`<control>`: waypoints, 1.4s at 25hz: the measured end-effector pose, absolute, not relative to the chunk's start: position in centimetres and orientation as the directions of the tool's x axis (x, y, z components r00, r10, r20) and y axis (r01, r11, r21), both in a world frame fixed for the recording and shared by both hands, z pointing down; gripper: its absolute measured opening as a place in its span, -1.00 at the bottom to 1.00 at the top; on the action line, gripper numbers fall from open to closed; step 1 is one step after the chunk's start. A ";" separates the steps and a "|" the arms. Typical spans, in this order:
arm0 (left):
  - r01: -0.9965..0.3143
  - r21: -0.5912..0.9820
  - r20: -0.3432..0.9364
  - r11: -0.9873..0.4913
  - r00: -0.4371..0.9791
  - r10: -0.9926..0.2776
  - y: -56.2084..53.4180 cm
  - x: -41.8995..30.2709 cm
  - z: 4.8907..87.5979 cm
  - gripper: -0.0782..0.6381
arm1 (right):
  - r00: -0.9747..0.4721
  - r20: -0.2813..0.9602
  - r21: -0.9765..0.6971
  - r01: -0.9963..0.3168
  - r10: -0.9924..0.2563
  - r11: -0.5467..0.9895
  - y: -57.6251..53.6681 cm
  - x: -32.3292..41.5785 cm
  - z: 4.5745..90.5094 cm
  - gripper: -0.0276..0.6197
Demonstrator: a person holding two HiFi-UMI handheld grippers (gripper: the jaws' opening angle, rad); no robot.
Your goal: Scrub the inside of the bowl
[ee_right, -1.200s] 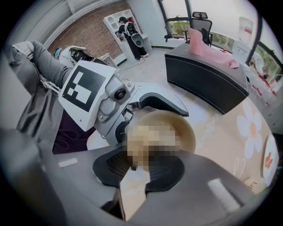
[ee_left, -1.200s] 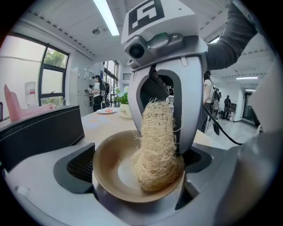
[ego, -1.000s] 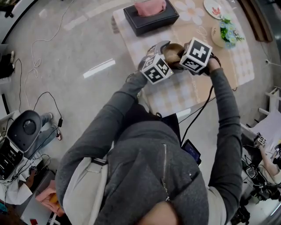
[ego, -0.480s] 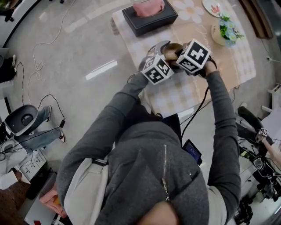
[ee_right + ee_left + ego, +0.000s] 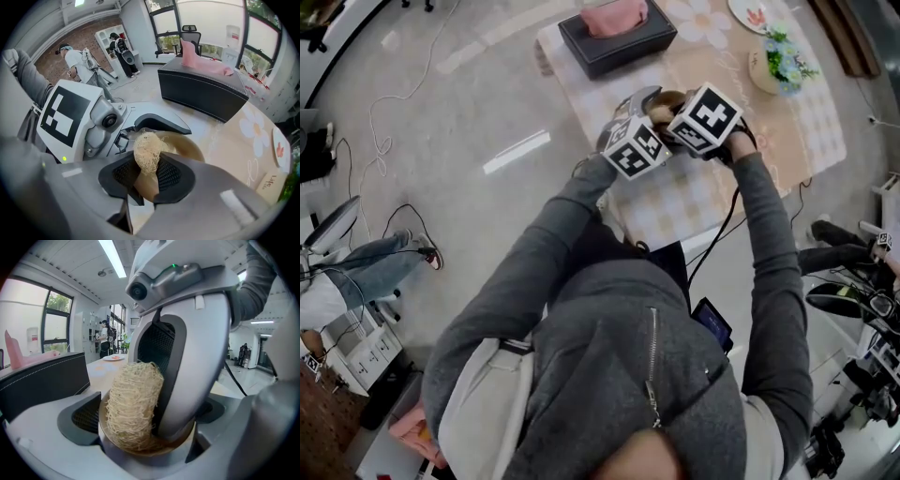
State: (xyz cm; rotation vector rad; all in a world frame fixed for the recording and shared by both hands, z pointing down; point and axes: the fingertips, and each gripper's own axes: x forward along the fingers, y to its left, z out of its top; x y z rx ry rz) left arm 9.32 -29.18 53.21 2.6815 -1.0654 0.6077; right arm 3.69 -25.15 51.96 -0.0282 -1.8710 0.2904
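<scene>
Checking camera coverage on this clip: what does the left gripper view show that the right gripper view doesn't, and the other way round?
Left gripper view only: the lower end of the loofah scrubber pressed against the bottom of the brown bowl, and a black cable. Right gripper view only: a marker cube, an office chair and the tablecloth's flower print. Both: bowl, scrubber, and the black tissue box with pink tissue.
</scene>
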 end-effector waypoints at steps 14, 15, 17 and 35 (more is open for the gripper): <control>-0.691 0.031 0.443 -0.722 0.657 -0.610 -29.1 9.3 53.2 0.87 | -0.297 0.944 -0.199 -0.167 0.143 0.966 -26.2 3.0 51.9 -0.64; -0.692 0.031 0.443 -0.721 0.656 -0.611 -29.1 9.3 53.1 0.87 | -0.298 0.944 -0.199 -0.173 0.141 0.965 -26.3 3.0 51.9 -0.64; -0.693 0.031 0.443 -0.721 0.656 -0.611 -29.1 9.3 53.1 0.87 | -0.300 0.944 -0.197 -0.186 0.136 0.962 -26.5 2.9 51.9 -0.64; -0.691 0.028 0.443 -0.722 0.656 -0.611 -29.1 9.3 53.4 0.87 | -0.324 0.944 -0.156 -0.260 0.066 0.953 -28.3 3.1 51.9 -0.64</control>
